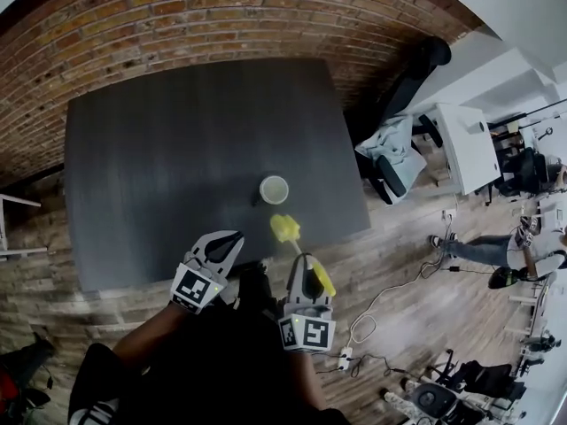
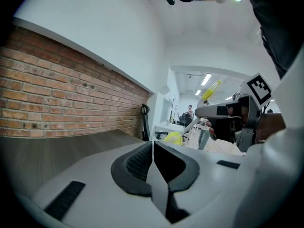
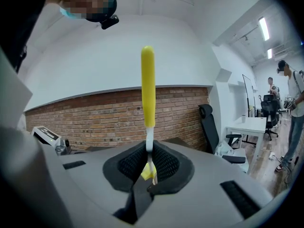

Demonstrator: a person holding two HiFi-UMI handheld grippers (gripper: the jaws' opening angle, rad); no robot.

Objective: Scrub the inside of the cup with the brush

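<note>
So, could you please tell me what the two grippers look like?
Both the left gripper and right gripper have light grey wedge-shaped shells with black ribbed pads inside the jaws. Each carries a cube with black-and-white square markers. The person wears a dark top.

An open-plan office or lab workspace; a red brick wall (image 1: pixel 221 16) runs along the top of the head view, behind a dark desk (image 1: pixel 159 149); the floor (image 1: pixel 399 255) is pale wood plank; at the right stand a white desk (image 1: pixel 467 144) and a swivel office chair (image 1: pixel 394 162); cables (image 1: pixel 390 295) and a power strip (image 1: pixel 344 359) trail at lower right; strip lights (image 3: pixel 262 28) sit in the white ceiling, upper right of the right gripper view.
</note>
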